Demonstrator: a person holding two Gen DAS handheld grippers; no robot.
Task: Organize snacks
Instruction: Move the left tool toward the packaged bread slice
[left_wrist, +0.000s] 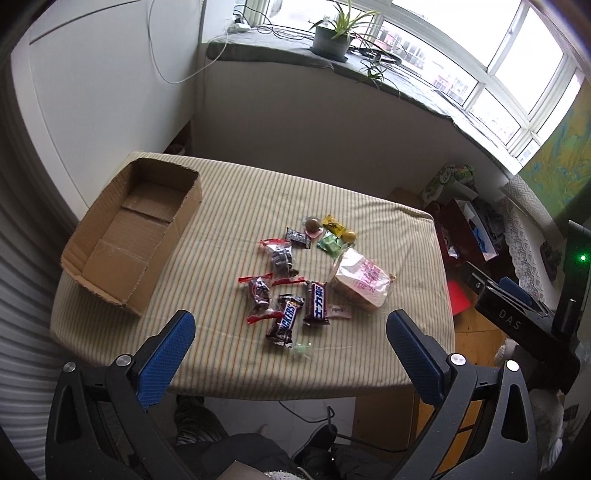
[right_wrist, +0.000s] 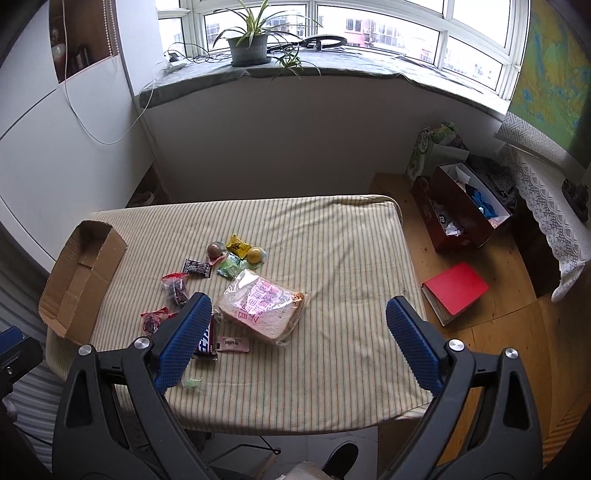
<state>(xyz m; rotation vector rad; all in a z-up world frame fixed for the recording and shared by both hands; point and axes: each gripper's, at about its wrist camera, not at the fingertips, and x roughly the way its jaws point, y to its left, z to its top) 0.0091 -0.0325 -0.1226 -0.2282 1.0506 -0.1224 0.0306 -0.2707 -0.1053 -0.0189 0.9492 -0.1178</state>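
Both claws hang above the near edge of the bench (left_wrist: 229, 206), tilted down toward it, their fingers spread wide apart and holding nothing. The left claw (left_wrist: 291, 332) has the snacks (left_wrist: 295, 280) just ahead, between its 2 fingers, and the empty cardboard box (left_wrist: 129, 236) ahead to its left. From the right claw (right_wrist: 299, 325), the bagged bread (right_wrist: 262, 308) lies ahead beside its left finger (right_wrist: 184, 339).
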